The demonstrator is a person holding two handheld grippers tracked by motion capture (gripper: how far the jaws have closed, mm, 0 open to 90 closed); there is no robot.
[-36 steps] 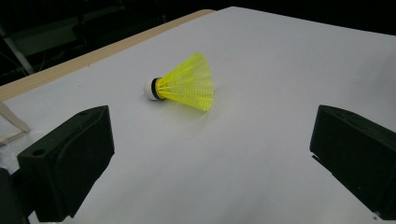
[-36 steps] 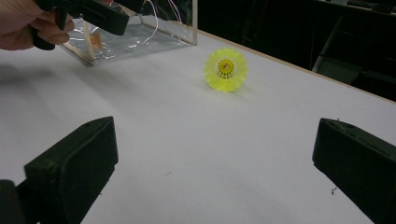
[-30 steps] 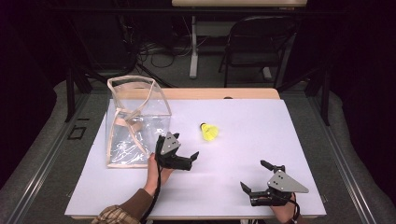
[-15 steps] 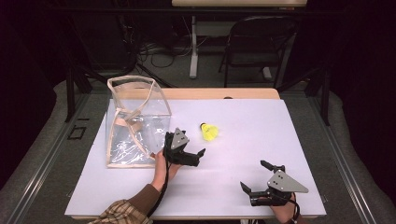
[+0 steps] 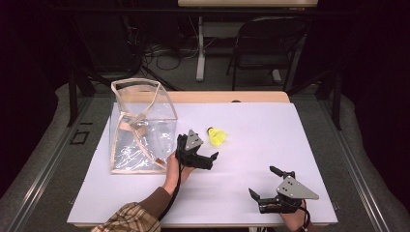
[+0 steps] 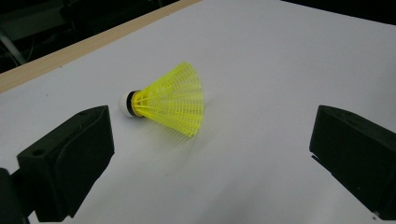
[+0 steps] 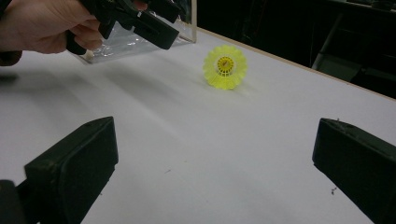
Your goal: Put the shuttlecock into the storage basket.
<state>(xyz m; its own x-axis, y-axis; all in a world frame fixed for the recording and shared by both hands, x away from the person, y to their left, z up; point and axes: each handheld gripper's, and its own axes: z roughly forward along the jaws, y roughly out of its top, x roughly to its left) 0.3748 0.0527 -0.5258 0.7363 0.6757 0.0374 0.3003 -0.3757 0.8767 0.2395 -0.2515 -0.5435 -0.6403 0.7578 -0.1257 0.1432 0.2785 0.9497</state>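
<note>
Shuttlecock [image 5: 218,136] lay on its side on the white table [image 5: 309,145], centre of the high view, not yet gripped, so nearly all the work judged still to do. Left gripper [image 5: 209,158] hovered just below and left of it, jaws spread wide, holding nothing; seen between those jaws in the left gripper view [image 6: 170,100], apart from both. Right gripper [image 5: 266,186] rested low at lower right, jaws wide, holding nothing. Clear bag [image 5: 140,126] stood at left of frame, mouth open; nothing made out inside beyond its own straps.
</note>
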